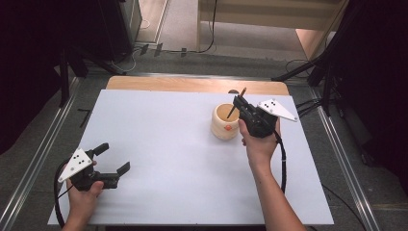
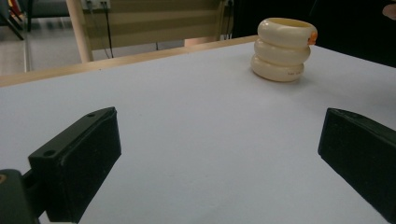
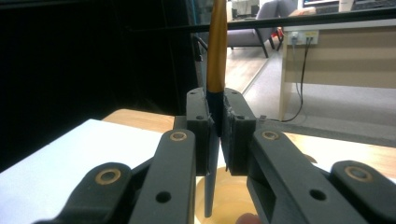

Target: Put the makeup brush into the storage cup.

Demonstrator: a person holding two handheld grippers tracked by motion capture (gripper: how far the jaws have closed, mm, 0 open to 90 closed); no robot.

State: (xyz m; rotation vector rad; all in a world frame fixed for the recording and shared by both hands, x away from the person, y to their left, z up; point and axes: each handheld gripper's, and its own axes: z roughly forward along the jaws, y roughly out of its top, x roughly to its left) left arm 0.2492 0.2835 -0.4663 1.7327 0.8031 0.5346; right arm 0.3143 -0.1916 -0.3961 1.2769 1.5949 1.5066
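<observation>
A cream ribbed cup (image 1: 222,126) with a small orange spot stands on the white table top (image 1: 173,144), right of centre. My right gripper (image 1: 237,102) hovers just over the cup's right rim, shut on a slim pen (image 1: 242,92). The pen tilts, and its dark lower end dips into the cup's mouth. In the right gripper view the pen (image 3: 216,51) is golden above the jaws and dark below, with the cup (image 3: 231,198) under it and my right gripper (image 3: 217,122) clamped around it. My left gripper (image 1: 113,159) rests open near the front left, nothing between its fingers (image 2: 77,161). The cup (image 2: 282,49) stands far ahead of it.
A wooden strip (image 1: 192,84) runs along the table's far edge. Metal rails (image 1: 43,154) flank both sides, and cables lie on the floor beyond. A cable (image 1: 281,159) trails from my right gripper along the forearm. Bare white surface lies between the two hands.
</observation>
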